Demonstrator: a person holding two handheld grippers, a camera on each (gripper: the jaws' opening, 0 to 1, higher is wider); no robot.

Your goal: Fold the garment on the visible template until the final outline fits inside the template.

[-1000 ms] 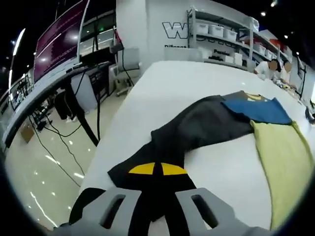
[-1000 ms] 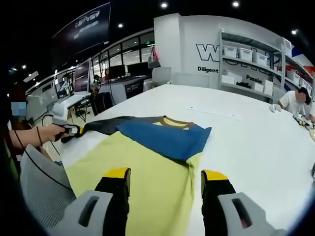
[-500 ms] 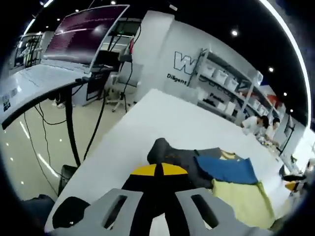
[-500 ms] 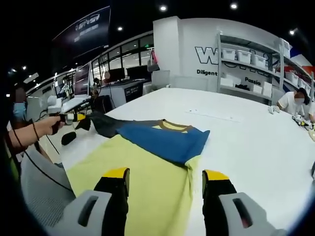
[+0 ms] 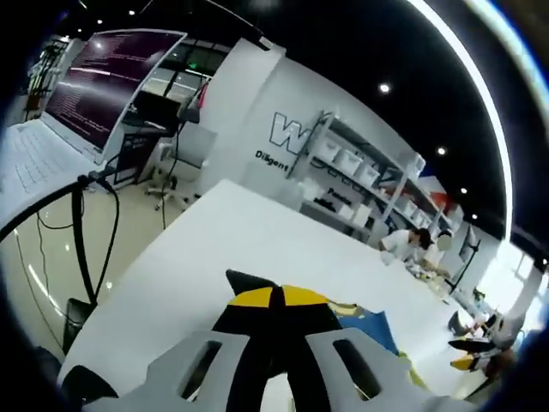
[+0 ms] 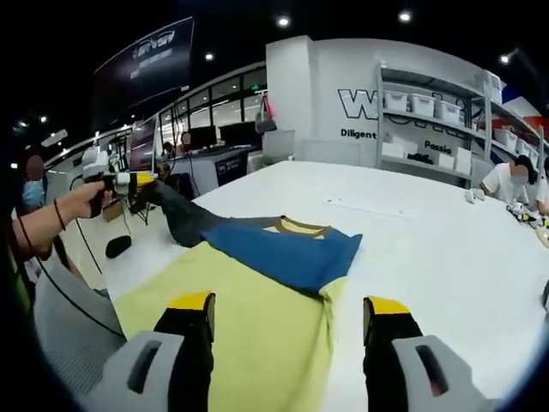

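Note:
The garment lies on the white table: a yellow-green body, a blue upper part and a dark sleeve. My left gripper is shut on the dark sleeve, with the blue part just past it. In the right gripper view a hand holds the left gripper up at the left, and the sleeve hangs taut from it above the table. My right gripper stands open over the yellow-green body, nothing between its jaws.
The table's left edge drops to a shiny floor with cables and desks carrying monitors. Shelves with white bins line the back wall. People sit at the far right. White tabletop stretches right of the garment.
My left gripper has lifted the dark sleeve off the table and carried it up and inward over the garment. The right gripper has stayed open over the yellow-green body.

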